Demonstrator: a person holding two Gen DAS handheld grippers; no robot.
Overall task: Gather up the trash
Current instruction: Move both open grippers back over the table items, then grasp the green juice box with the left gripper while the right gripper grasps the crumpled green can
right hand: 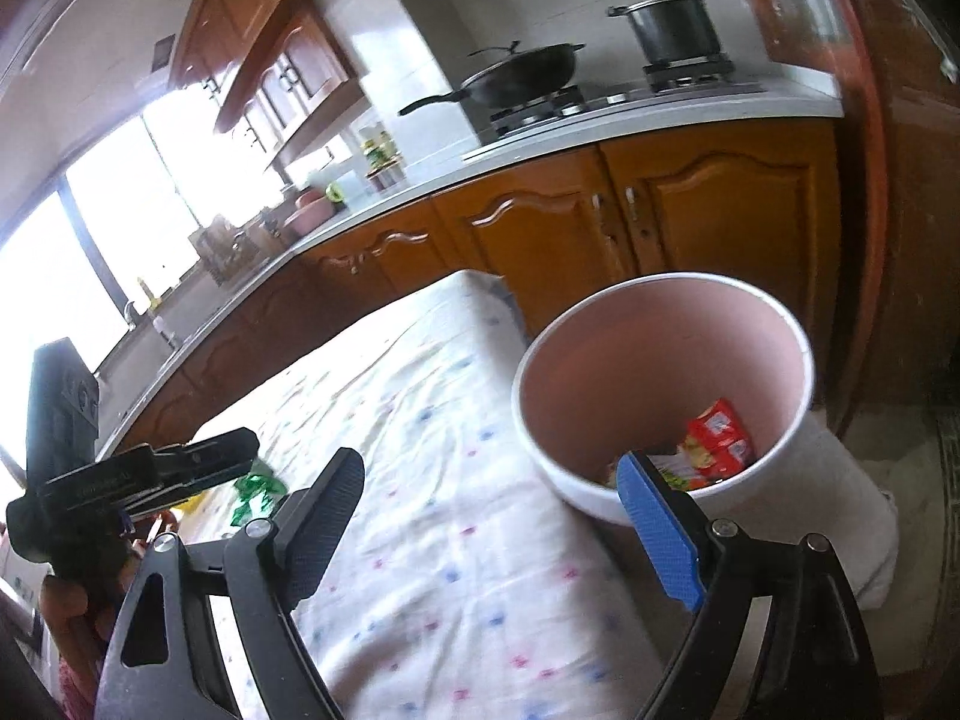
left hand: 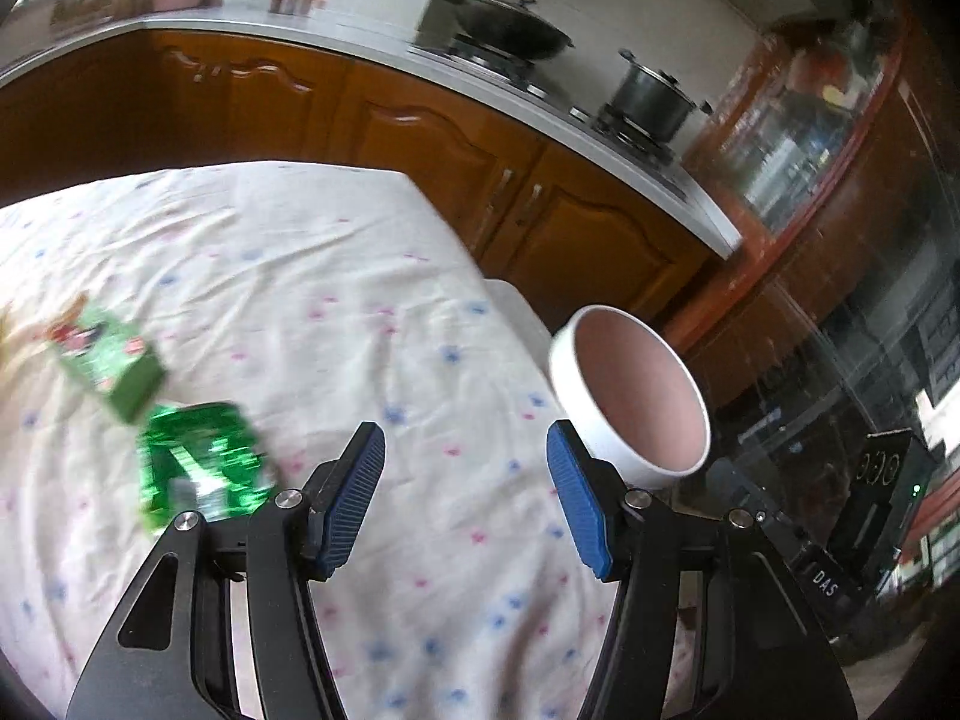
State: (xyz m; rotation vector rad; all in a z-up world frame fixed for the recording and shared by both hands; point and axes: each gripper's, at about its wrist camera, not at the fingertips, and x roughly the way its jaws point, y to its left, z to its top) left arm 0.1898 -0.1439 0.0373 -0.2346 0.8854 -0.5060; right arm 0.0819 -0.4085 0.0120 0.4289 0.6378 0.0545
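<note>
A white bin with a pink inside point(right hand: 660, 360) stands just off the table's right edge; it also shows in the left wrist view point(left hand: 630, 396). A red and yellow wrapper point(right hand: 717, 441) lies in its bottom. On the flowered tablecloth point(left hand: 312, 312) lie a shiny green wrapper point(left hand: 201, 462) and a green carton point(left hand: 111, 360), left of my left gripper point(left hand: 465, 462). The left gripper is open and empty above the cloth. My right gripper point(right hand: 489, 480) is open and empty at the bin's near rim. The green wrapper point(right hand: 258, 492) shows partly behind the left gripper's body point(right hand: 138, 474).
Brown kitchen cabinets point(left hand: 420, 138) under a white counter run behind the table. A black wok point(left hand: 510, 30) and a steel pot point(left hand: 654, 96) sit on the stove. A glass-fronted cabinet point(left hand: 840, 240) stands to the right.
</note>
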